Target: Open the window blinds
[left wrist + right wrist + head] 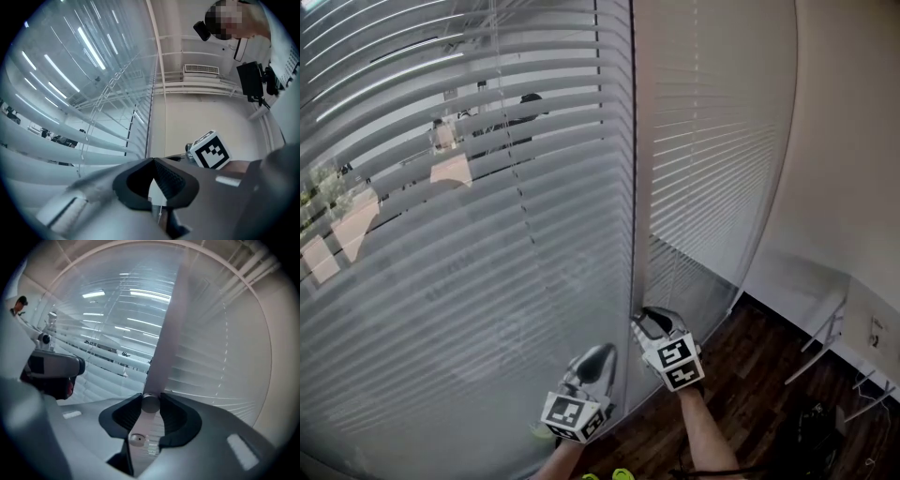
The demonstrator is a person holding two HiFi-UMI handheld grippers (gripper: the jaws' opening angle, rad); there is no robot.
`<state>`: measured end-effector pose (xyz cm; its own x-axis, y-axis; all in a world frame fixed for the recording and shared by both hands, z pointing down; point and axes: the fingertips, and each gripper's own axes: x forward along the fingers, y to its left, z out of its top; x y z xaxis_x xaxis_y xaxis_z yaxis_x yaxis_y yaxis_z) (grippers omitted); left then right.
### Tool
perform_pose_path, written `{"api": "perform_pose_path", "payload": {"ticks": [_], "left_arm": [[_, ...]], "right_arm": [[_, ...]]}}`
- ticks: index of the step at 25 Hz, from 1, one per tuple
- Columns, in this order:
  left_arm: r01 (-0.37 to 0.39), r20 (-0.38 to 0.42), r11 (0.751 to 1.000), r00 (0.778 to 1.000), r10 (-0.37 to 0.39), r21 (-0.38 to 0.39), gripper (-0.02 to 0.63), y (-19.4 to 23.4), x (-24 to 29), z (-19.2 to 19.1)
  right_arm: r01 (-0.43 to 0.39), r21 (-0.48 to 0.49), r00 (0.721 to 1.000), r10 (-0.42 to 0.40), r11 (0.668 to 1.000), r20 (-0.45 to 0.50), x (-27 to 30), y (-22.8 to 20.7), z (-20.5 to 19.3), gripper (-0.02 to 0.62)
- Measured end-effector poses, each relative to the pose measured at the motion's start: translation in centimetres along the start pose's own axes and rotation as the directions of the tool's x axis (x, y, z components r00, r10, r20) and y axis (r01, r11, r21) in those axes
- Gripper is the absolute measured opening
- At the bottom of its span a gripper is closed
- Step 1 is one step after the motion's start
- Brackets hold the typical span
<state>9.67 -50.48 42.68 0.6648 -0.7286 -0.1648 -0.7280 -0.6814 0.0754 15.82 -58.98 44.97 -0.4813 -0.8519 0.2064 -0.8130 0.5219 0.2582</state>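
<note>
Two sets of white slatted blinds hang before me. The left blind (441, 234) has tilted slats that let an office show through; the right blind (712, 141) looks closed. A pale wand (164, 333) rises along the dark frame between them, and my right gripper (649, 323) (151, 406) is shut on its lower end, just above its metal cap. My left gripper (598, 356) (153, 187) sits lower and to the left, jaws pressed together on a thin cord (160, 213). A beaded cord (520, 187) hangs in front of the left blind.
A white wall (844, 141) stands to the right. A dark wooden floor (750, 394) lies below, with white table legs (825, 337) and a dark bag (811, 427) at lower right. The right gripper's marker cube (210, 150) shows in the left gripper view.
</note>
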Motion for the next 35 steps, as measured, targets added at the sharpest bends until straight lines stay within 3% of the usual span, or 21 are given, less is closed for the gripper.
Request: {"api": "perform_pose_path", "payload": {"ticks": [8, 13, 21, 29, 32, 35], "left_arm": [[0.012, 0.003, 1.000, 1.000, -0.012, 0.002, -0.008, -0.11, 0.15, -0.03], [0.018, -0.004, 1.000, 1.000, -0.018, 0.005, -0.008, -0.15, 0.25, -0.23], [0.016, 0.003, 1.000, 1.000, -0.016, 0.004, -0.008, -0.21, 0.27, 0.05], [0.012, 0.005, 1.000, 1.000, -0.012, -0.006, -0.008, -0.22, 0.52, -0.06], [0.010, 0.004, 1.000, 1.000, -0.010, -0.005, -0.008, -0.09, 0.31, -0.08], [-0.001, 0.002, 1.000, 1.000, 0.001, -0.009, -0.008, 0.33, 0.14, -0.20]], "right_arm": [[-0.020, 0.151, 1.000, 0.019, 0.988, 0.009, 0.13, -0.39, -0.23, 0.129], [-0.072, 0.324, 0.997, 0.059, 0.943, 0.049, 0.24, -0.56, -0.63, 0.129], [-0.074, 0.353, 0.997, 0.061, 0.933, 0.048, 0.16, -0.44, -0.66, 0.130], [-0.042, 0.226, 0.998, 0.030, 0.973, 0.055, 0.21, -0.32, -0.53, 0.135], [-0.034, 0.102, 0.999, 0.031, 0.994, 0.030, -0.25, -0.09, -0.37, 0.130], [-0.021, -0.093, 1.000, 0.022, 0.995, 0.003, -0.71, 0.31, 0.09, 0.133]]}}
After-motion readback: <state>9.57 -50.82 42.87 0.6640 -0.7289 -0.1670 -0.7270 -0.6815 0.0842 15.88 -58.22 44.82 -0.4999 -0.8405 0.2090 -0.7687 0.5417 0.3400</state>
